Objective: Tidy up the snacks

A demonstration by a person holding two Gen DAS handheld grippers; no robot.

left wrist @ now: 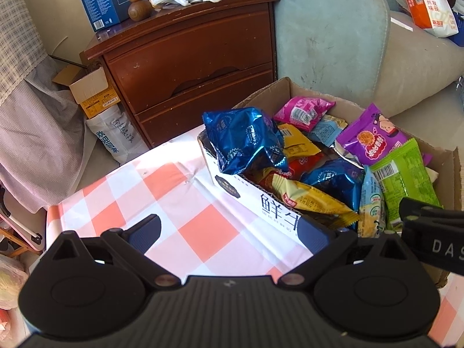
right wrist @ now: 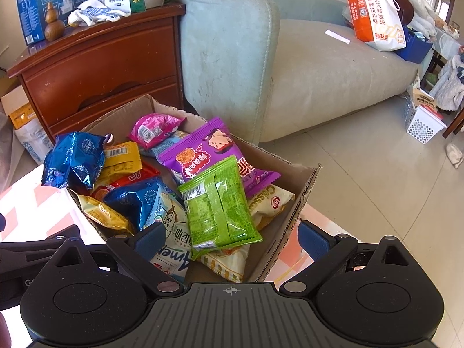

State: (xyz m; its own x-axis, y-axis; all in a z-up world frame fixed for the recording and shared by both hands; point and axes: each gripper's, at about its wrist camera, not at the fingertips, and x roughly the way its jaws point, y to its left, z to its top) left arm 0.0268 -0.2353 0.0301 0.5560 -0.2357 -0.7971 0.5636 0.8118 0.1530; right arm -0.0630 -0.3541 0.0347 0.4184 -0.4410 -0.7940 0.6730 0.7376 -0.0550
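Note:
An open cardboard box (left wrist: 443, 156) (right wrist: 304, 185) stands on a pink-and-white checked tablecloth (left wrist: 203, 232), filled with several snack packets. A blue foil packet (left wrist: 246, 139) (right wrist: 72, 159) hangs over its near-left rim. A green packet (left wrist: 406, 179) (right wrist: 220, 206) lies on top, next to a purple packet (left wrist: 371, 139) (right wrist: 208, 150) and a pink packet (left wrist: 304, 111) (right wrist: 153, 129). My left gripper (left wrist: 229, 230) is open and empty above the cloth, beside the box's printed side. My right gripper (right wrist: 232, 239) is open and empty, over the box's near edge, its left finger close to the green packet.
A brown wooden nightstand (left wrist: 188, 58) (right wrist: 95, 61) with cartons on top stands behind the table. A pale green sofa (left wrist: 333, 29) (right wrist: 275, 58) is behind the box, with an orange-and-white bag (right wrist: 377, 17) on its seat. Tiled floor and a white basket (right wrist: 423, 121) lie to the right.

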